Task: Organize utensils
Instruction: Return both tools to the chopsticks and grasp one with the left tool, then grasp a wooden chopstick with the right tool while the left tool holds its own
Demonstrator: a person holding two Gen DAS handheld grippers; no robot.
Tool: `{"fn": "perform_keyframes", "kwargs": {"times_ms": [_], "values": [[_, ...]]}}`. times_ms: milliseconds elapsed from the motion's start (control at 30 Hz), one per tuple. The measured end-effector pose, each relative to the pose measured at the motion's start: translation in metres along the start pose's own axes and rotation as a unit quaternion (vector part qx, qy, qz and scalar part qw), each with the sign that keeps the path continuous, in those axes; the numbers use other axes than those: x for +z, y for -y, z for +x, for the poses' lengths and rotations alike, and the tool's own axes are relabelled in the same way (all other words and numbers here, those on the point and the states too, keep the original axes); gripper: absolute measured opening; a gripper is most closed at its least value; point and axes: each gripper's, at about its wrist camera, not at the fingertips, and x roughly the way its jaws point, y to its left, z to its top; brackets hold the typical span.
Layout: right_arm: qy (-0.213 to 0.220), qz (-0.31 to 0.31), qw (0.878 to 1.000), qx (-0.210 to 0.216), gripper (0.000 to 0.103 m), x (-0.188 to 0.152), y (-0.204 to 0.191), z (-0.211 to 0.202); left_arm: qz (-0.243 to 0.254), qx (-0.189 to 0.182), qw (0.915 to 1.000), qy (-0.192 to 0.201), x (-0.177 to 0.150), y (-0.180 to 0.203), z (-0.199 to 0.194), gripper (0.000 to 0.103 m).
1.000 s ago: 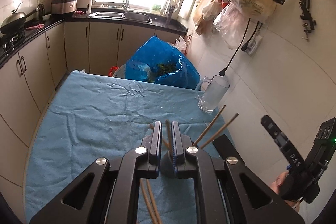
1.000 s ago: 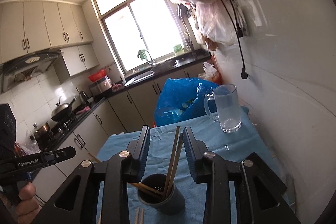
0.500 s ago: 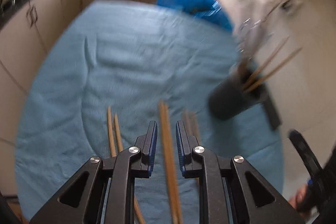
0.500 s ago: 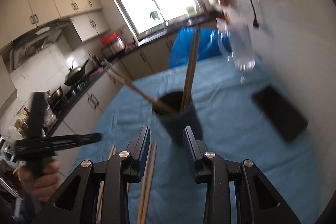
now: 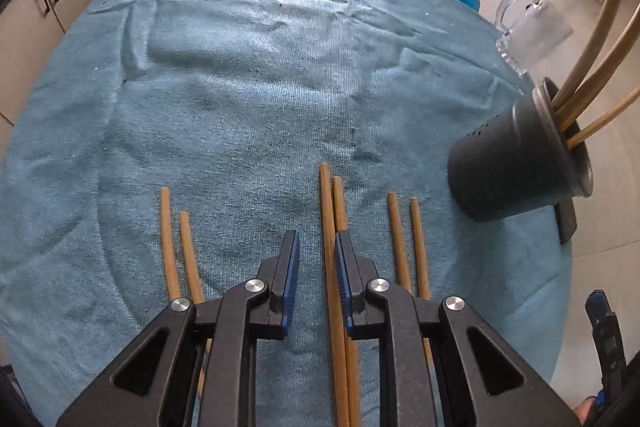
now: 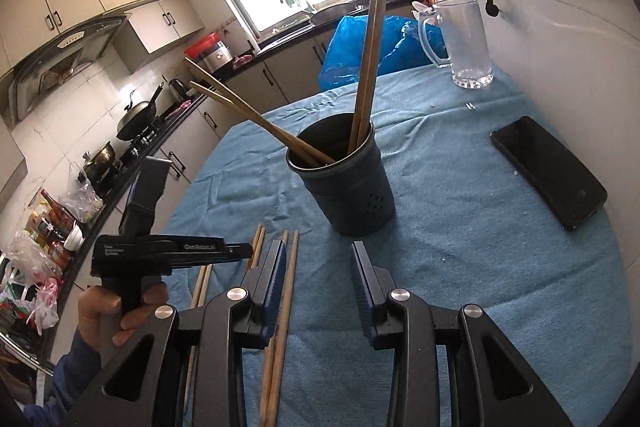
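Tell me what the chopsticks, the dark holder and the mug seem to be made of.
Chopsticks: tan, matte, probably bamboo or wood; grain too fine to tell.
Holder: dark, dull grey, with small punched holes; plastic or coated metal, unclear.
Mug: clear and thick-based, with a handle; likely glass.

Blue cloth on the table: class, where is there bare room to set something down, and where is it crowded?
The blue cloth lies bare across its far and left parts, beyond the loose chopsticks. A smaller bare patch sits between the dark holder and the phone. The near edge is crowded: chopstick pairs under the left gripper, with the holder and glass mug at right.
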Motion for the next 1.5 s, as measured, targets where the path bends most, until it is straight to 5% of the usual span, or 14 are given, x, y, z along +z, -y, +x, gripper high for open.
{"fn": "perform_keyframes", "kwargs": {"times_ms": [300,633,900,1233,1500], "values": [[-0.01,-0.011,1.0,0.0,0.036,-0.001,-0.009,0.005,0.024,0.06,0.9978,0.011,0.0,0.009,0.003,0.007],[-0.047,-0.03,0.998,0.012,0.036,-0.002,-0.027,0.029,-0.009,0.003,0.9984,0.056,-0.012,-0.021,-0.044,0.006],[-0.121,-0.092,0.988,0.027,0.036,0.001,-0.078,0.093,-0.032,-0.014,0.995,0.093,-0.026,-0.046,-0.085,0.006],[-0.19,-0.124,0.974,-0.031,0.035,0.007,-0.101,0.174,-0.059,-0.034,0.9918,0.108,-0.036,-0.078,-0.101,0.006],[-0.215,-0.155,0.962,-0.064,0.008,-0.003,-0.108,0.197,-0.065,-0.043,0.9908,0.111,-0.038,-0.084,-0.102,0.006]]}}
